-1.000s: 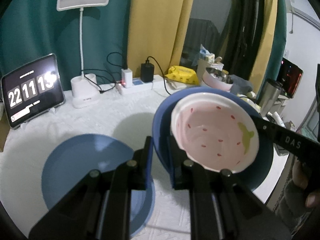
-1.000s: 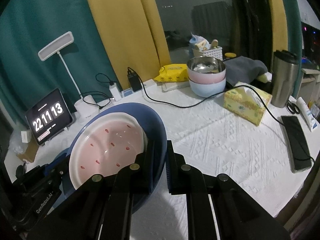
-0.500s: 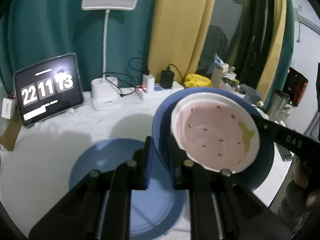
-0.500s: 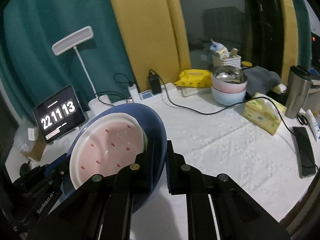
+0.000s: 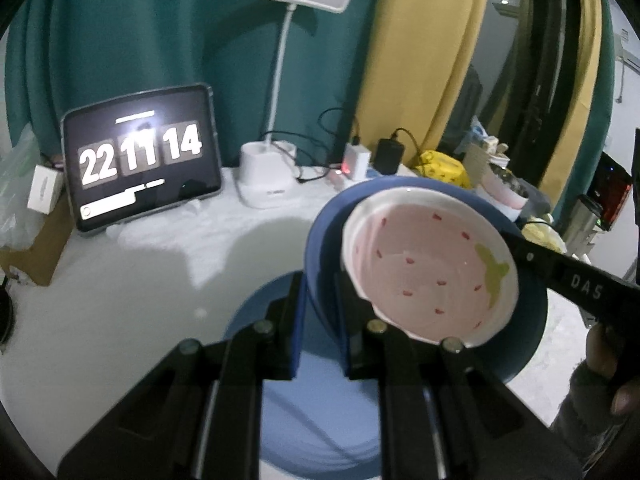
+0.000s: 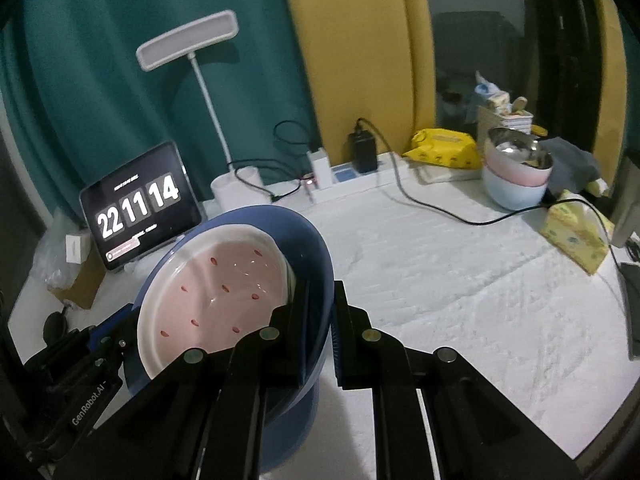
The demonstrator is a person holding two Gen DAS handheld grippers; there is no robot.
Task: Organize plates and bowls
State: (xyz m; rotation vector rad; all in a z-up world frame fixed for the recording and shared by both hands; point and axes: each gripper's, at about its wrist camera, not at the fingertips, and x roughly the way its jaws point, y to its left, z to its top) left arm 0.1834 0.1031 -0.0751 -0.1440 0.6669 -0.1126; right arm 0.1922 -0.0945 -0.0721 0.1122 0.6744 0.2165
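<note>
- Left wrist view: over the last second our left gripper (image 5: 320,320) has kept its pinch on the near rim of the dark blue plate (image 5: 528,344), with the pink bowl (image 5: 430,270) riding inside it. Meanwhile the light blue plate (image 5: 316,428) on the white table (image 5: 120,288) has slid from the left to right beneath us. We judge that we are lining the carried pair up over it — the stacking step looks close, not yet done.
- The bowl is pale pink with small red flecks, a white rim and a green mark at one side. It sits tilted in the dark plate, and both are held above the table.
- Right wrist view: our right gripper (image 6: 316,324) is likewise closed on the opposite rim of the dark plate (image 6: 316,240), as before. The clock tablet (image 6: 140,208) and lamp (image 6: 188,38) now appear nearer — the whole load has travelled toward the back left. The bowl (image 6: 224,292) leans against our side of the plate's wall.
</note>
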